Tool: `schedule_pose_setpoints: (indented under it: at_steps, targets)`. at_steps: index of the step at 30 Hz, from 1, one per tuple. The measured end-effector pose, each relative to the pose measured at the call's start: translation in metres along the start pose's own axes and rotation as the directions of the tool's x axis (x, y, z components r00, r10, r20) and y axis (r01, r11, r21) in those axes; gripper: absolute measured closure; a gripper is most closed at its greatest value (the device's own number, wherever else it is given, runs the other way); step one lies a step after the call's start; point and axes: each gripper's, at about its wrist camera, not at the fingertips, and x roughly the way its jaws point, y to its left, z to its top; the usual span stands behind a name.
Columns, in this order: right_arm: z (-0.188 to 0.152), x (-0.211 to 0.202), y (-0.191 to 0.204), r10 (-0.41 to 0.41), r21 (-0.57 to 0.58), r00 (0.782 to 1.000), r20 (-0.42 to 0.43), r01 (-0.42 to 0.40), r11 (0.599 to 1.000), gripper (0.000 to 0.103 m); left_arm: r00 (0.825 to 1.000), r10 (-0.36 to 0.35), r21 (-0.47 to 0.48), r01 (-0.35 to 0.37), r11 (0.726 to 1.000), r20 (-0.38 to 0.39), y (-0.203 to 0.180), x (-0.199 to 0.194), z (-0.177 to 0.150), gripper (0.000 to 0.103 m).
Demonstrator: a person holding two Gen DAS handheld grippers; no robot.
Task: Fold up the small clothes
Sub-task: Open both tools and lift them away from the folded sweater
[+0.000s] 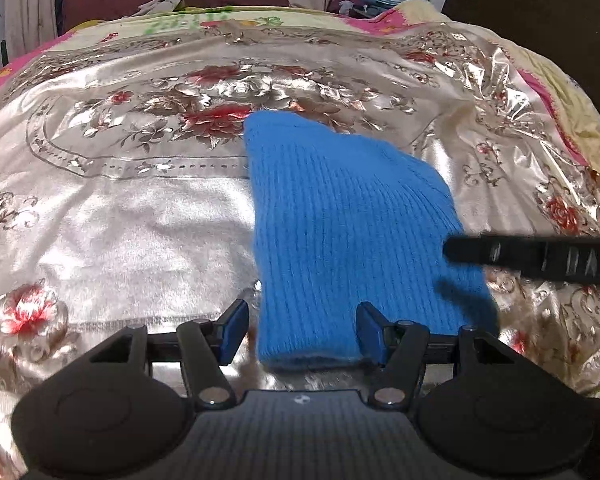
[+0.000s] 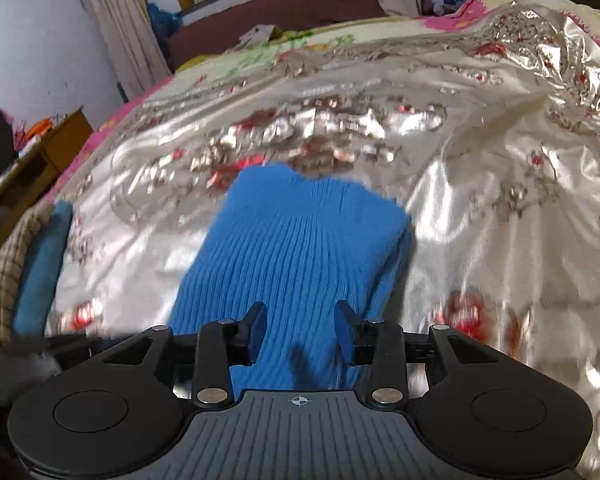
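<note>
In the left wrist view, a blue ribbed knit garment [image 1: 340, 232] is being shown lying flat on the shiny flowered bedspread [image 1: 140, 208] of a bed, already folded into a long, narrow shape. The left hand-held gripper [image 1: 302, 332] is being held just over the near end of the knit, with its jaws spread; the blue pads [image 1: 236, 330] are not pressing on the wool, so nothing is being pinched. From the right edge a dark finger of the right hand-held gripper [image 1: 532, 256] is reaching over the side of the garment, somewhat blurred.

In the right wrist view, the same knit [image 2: 300, 256] is being seen from its near end, and its far edge is looking a little uneven. The right hand-held gripper [image 2: 302, 330] is standing open above it, the cloth passing below the gap without being squeezed. At the left edge of the bed, a checked cloth [image 2: 4, 272] and a teal one [image 2: 44, 264] are lying side by side.

The garment is judged to be light, soft and limp, so it is expected to sag when lifted by one point. The satin under it is probably slippery, so the whole piece could be dragged. It is advised that both near corners be taken together, all layers being pinched, for the next fold.
</note>
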Motion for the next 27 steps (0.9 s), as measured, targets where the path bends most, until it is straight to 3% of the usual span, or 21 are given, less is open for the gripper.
schedule_pose_setpoints:
  at_steps: [6,16,27]
  targets:
    - [-0.036,-0.003,-0.001,-0.059,0.04,0.997,-0.041,0.061,0.997,0.066,1.0,0.01,0.016,-0.01,1.0,-0.024,-0.005,-0.007,-0.015,0.038]
    - [-0.054,-0.024,0.015,-0.066,0.036,0.998,-0.019,0.067,0.997,0.065,1.0,0.016,0.025,-0.015,1.0,-0.021,-0.01,-0.02,-0.038,0.034]
    - [-0.075,-0.034,0.028,-0.112,0.024,0.994,0.006,0.111,0.993,0.06,0.997,0.076,0.013,-0.076,0.997,-0.011,-0.009,-0.027,-0.054,0.014]
